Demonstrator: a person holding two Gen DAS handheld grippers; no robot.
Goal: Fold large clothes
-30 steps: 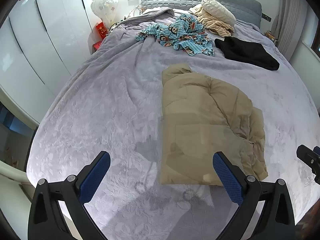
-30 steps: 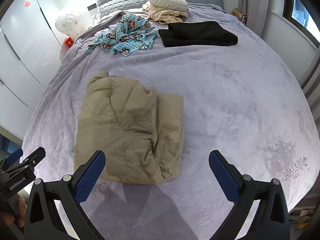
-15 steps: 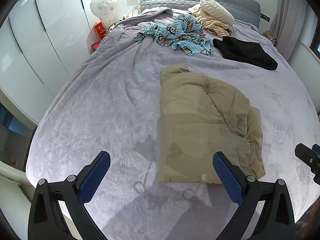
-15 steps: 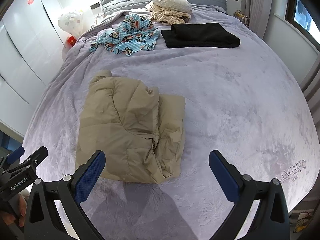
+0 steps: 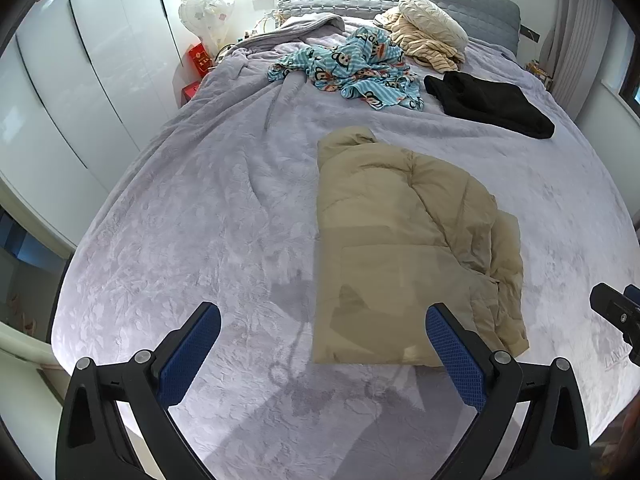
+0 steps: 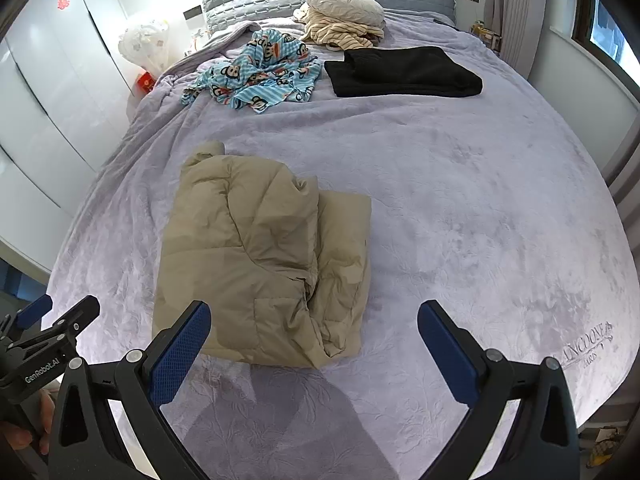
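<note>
A tan puffer jacket [image 5: 404, 248] lies folded into a rough rectangle on the lavender bed cover [image 5: 208, 220], its right side bunched. It also shows in the right wrist view [image 6: 264, 264]. My left gripper [image 5: 320, 344] is open and empty, held above the near edge of the bed just short of the jacket's near hem. My right gripper [image 6: 312, 344] is open and empty, near the jacket's near right corner. Neither touches the jacket. The right gripper's tip [image 5: 616, 312] shows in the left view, the left gripper's [image 6: 52, 336] in the right view.
At the far end of the bed lie a blue cartoon-print garment [image 5: 352, 68], a folded black garment [image 5: 492, 104] and a beige striped pile with a pillow [image 5: 428, 36]. White wardrobe doors [image 5: 80, 80] stand left. A curtain and window [image 6: 600, 32] are right.
Both grippers have drifted slightly back and down, so the jacket sits a little farther from the fingers. The jacket itself has not moved and both grippers stay open.
</note>
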